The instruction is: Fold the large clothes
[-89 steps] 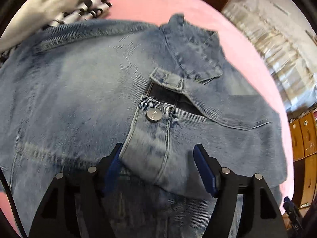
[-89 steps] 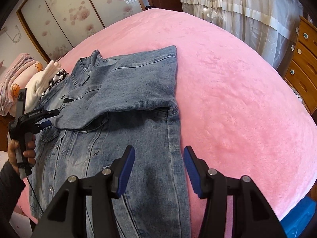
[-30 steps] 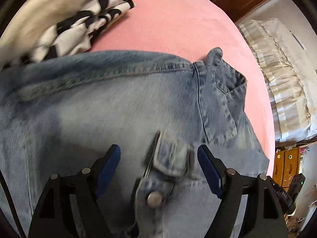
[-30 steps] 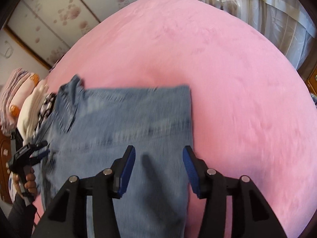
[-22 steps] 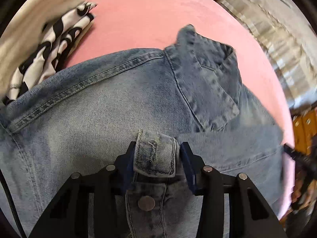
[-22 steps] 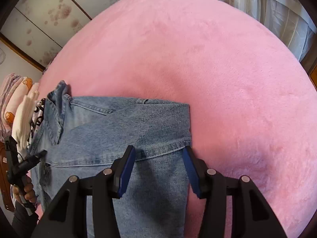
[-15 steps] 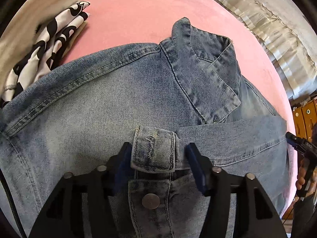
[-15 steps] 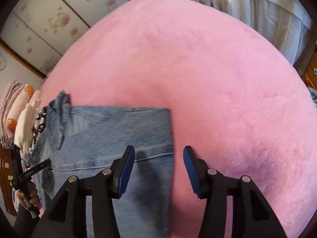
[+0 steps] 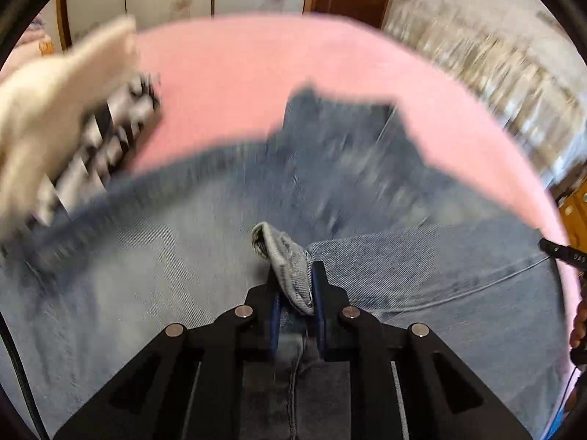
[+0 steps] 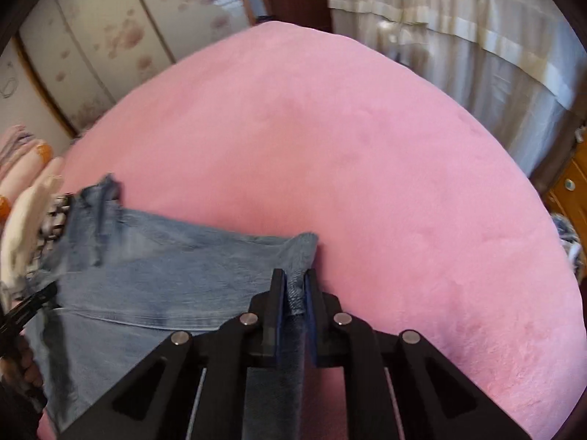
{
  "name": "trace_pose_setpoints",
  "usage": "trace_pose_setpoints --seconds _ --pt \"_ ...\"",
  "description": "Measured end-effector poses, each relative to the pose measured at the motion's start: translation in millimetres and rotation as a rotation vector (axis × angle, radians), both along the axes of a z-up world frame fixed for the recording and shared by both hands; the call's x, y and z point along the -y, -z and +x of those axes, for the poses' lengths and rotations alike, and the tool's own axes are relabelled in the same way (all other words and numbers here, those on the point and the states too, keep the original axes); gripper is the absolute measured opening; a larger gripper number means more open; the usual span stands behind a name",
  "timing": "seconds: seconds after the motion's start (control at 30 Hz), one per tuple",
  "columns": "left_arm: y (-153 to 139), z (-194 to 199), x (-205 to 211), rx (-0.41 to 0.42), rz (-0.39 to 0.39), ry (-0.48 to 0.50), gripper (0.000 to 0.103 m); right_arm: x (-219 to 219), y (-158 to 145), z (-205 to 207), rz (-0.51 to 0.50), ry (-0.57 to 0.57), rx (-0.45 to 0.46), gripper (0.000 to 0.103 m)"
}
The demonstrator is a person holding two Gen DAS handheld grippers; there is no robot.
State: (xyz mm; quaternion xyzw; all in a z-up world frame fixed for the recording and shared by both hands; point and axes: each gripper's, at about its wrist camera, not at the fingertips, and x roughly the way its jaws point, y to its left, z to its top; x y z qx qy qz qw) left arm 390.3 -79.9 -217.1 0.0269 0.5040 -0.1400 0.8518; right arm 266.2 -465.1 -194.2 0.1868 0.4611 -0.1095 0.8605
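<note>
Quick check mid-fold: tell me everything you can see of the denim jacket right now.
The denim jacket is faded blue with stitched seams, lying mostly flat on the pink blanket, collar toward the far side. The left gripper pinches a cuff-like tab; the right gripper pinches its edge. Both jaws have just closed on it.

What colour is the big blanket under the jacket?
Pink blanket, clearest in the right wrist view.

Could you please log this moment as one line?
left gripper: shut on denim jacket cuff | right gripper: shut on jacket edge | surface: pink blanket
</note>
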Motion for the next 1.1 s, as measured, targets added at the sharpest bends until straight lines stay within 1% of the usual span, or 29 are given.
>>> trace_pose_setpoints --seconds 0.03,0.07,0.1,0.13,0.17,0.2,0.23,0.3,0.33,0.37,0.43,0.5,0.57,0.63,0.7,0.73,0.77,0.83,0.93,1.03,1.07,1.1 --pt "8 1 0 -0.007 0.013 -0.007 0.019 0 10 3 -0.007 0.003 -0.034 0.011" --pt "10 0 1 0.003 0.014 -0.015 0.021 -2 20 6 -0.024 0.001 -0.063 0.011" --pt "8 -1 2 0.008 0.024 -0.028 0.028 -3 21 7 -0.037 0.002 -0.069 0.013" --pt "4 -2 4 0.003 0.042 -0.044 0.031 -5 17 7 -0.058 0.008 -0.076 0.016" --pt "1 -3 5 -0.004 0.061 -0.050 0.038 -7 11 7 -0.075 0.014 -0.095 0.021" --pt "-4 -4 6 -0.008 0.088 -0.052 0.043 -8 3 5 -0.093 0.016 -0.106 0.023" --pt "-12 -8 4 0.004 0.115 -0.059 0.043 -12 -4 3 -0.113 0.015 -0.101 0.024" --pt "-31 -19 3 0.064 0.159 -0.076 0.045 -23 -25 -6 -0.163 0.009 -0.057 0.028" --pt "-41 -28 1 0.093 0.154 -0.077 0.048 -30 -34 -12 -0.175 0.001 -0.033 0.029" --pt "-49 -38 -2 0.107 0.124 -0.073 0.053 -38 -43 -18 -0.170 -0.015 -0.009 0.032" --pt "-57 -48 2 0.102 0.081 -0.064 0.054 -59 -52 -25 -0.132 -0.064 0.029 0.032" --pt "-54 -62 12 0.079 0.033 -0.063 0.054 -92 -50 -28 -0.100 -0.124 0.031 0.032" --pt "-42 -76 20 0.063 0.009 -0.059 0.054 -131 -39 -28 -0.045 -0.198 0.017 0.032" --pt "-25 -90 26 0.044 0.037 -0.064 0.054 -160 -24 -26 0.002 -0.262 -0.002 0.032" --pt "-2 -94 31 0.017 0.103 -0.085 0.054 -186 -6 -27 -0.007 -0.311 -0.046 0.032" --pt "5 -97 29 0.025 0.108 -0.082 0.054 -192 3 -28 -0.021 -0.326 -0.067 0.032" --pt "6 -100 27 0.038 0.099 -0.071 0.054 -192 10 -32 -0.044 -0.326 -0.075 0.031" --pt "4 -100 24 0.039 0.100 -0.049 0.054 -182 13 -43 -0.070 -0.316 -0.064 0.029" --pt "2 -99 20 0.021 0.089 -0.016 0.054 -145 12 -67 -0.187 -0.219 -0.082 0.029" --pt "-1 -101 19 0.017 0.081 -0.012 0.054 -104 15 -90 -0.263 -0.111 -0.119 0.029" --pt "-1 -103 18 0.018 0.080 -0.013 0.054 -86 15 -100 -0.264 -0.066 -0.129 0.033" --pt "-1 -105 18 0.020 0.080 -0.014 0.054 -75 16 -105 -0.252 -0.037 -0.136 0.043"
